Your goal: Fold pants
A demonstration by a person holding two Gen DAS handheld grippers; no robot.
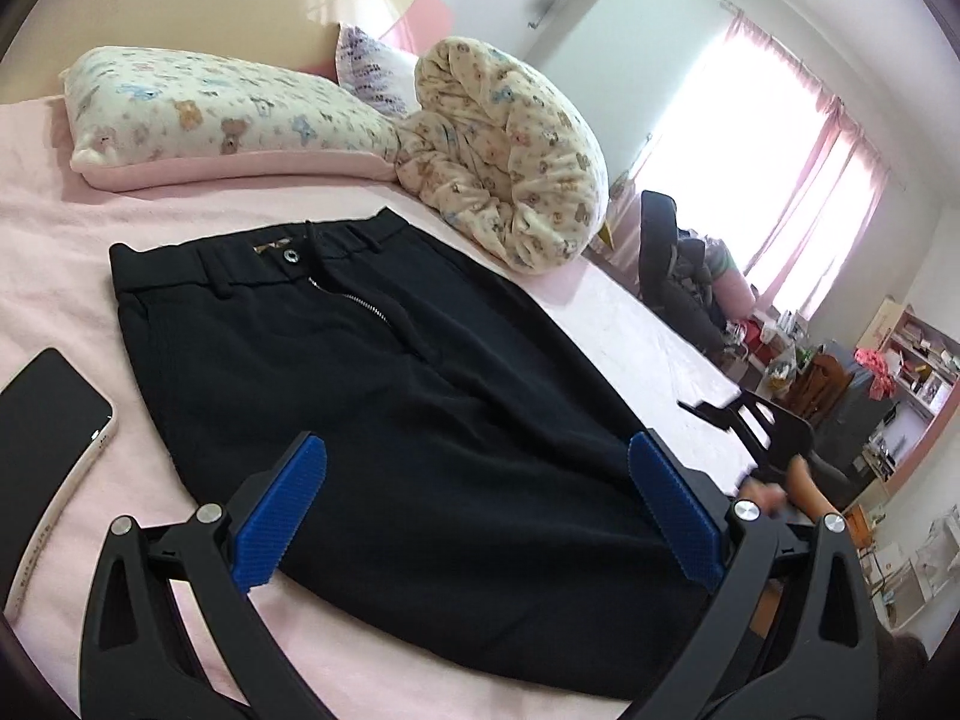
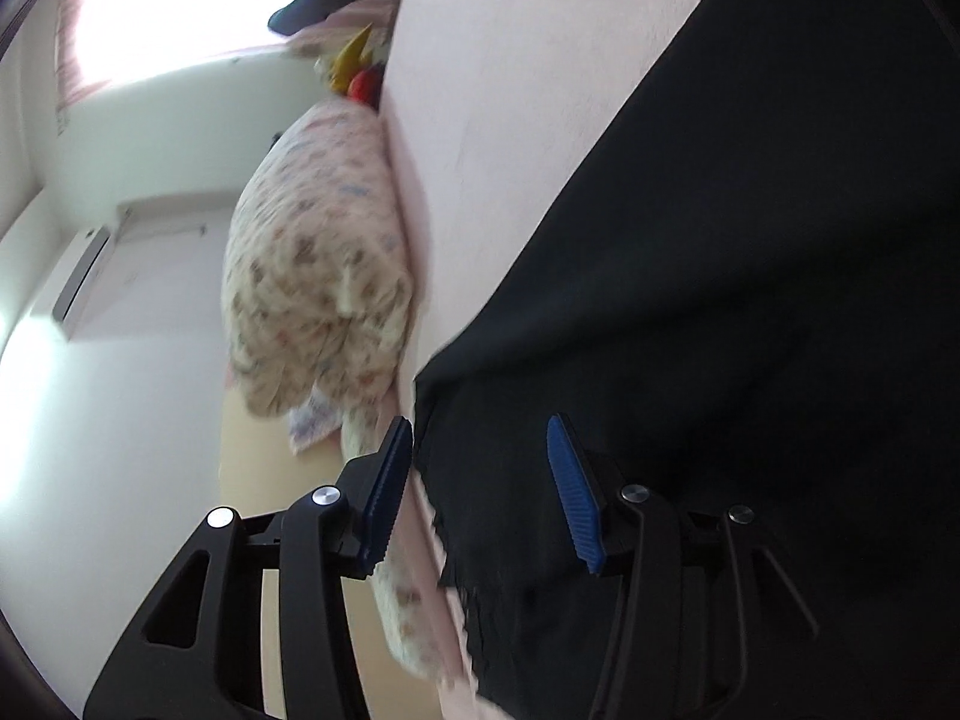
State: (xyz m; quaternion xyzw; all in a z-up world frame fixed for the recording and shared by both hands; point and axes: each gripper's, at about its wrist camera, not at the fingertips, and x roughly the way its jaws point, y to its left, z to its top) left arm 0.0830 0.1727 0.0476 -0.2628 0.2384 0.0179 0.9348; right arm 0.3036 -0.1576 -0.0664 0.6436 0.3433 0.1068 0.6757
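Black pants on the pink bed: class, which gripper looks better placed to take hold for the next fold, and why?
Probably the left gripper: open, steady, squarely over the pants. The right gripper is open too, but its view is blurred and tilted at the fabric's edge.

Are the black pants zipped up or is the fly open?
Open. On the pants, silver zipper teeth show below the waistband button.

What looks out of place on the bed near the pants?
A phone lies on the pink bedsheet beside the black pants, which lie flat with fly unzipped and drawstring loose. Nothing looks damaged or spilled.
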